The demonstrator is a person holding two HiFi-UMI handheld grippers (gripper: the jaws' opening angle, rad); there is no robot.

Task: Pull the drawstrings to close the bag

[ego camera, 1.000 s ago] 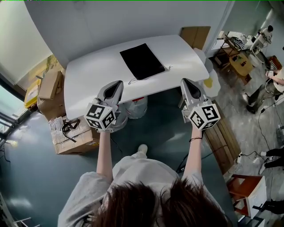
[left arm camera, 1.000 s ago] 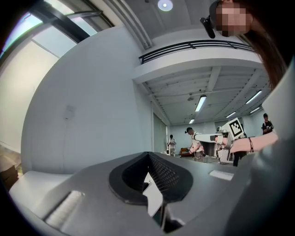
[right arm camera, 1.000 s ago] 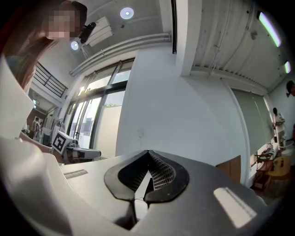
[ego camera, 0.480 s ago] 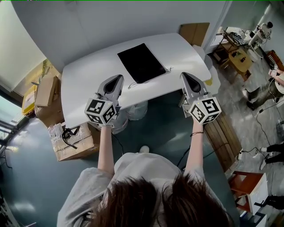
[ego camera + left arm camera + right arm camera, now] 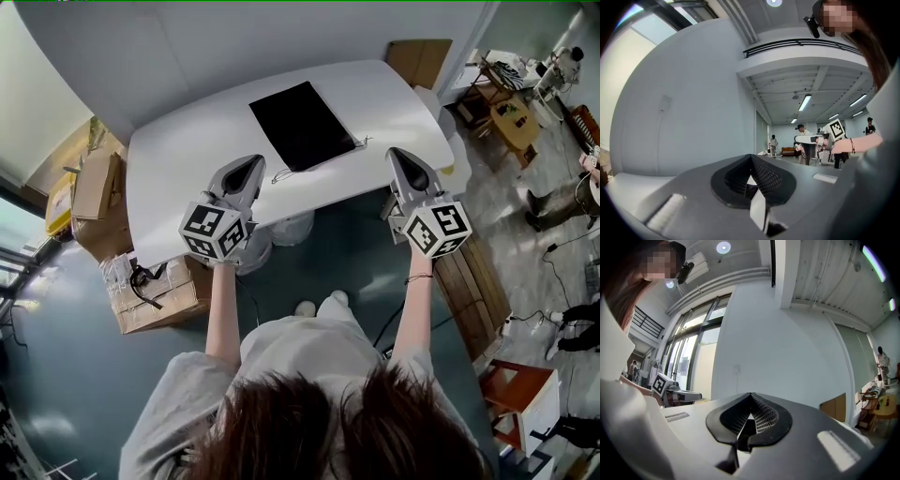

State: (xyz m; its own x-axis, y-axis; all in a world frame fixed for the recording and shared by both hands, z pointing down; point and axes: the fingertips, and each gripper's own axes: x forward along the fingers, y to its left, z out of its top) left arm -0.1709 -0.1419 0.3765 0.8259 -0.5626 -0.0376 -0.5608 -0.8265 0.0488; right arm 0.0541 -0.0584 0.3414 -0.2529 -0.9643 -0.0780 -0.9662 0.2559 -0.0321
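A flat black drawstring bag (image 5: 301, 125) lies on the white table (image 5: 187, 159) in the head view, its thin drawstrings (image 5: 281, 175) trailing from the near corners toward the table's front edge. My left gripper (image 5: 249, 170) hovers over the front edge, left of the bag, shut and holding nothing. My right gripper (image 5: 403, 159) is at the table's right front corner, right of the bag, also shut and empty. Both gripper views look up at walls and ceiling; the left gripper (image 5: 751, 159) and the right gripper (image 5: 751, 399) show jaws closed together. The bag is not seen there.
Cardboard boxes (image 5: 150, 286) stand on the floor left of the table, a white bucket (image 5: 281, 228) under it, wooden planks (image 5: 473, 281) on the right. Small tables and people are at the far right (image 5: 511, 117). A grey wall runs behind the table.
Both grippers have moved slightly forward toward the table's front edge. The view shifted a little; the person's feet have stepped nearer. The bag has not moved.
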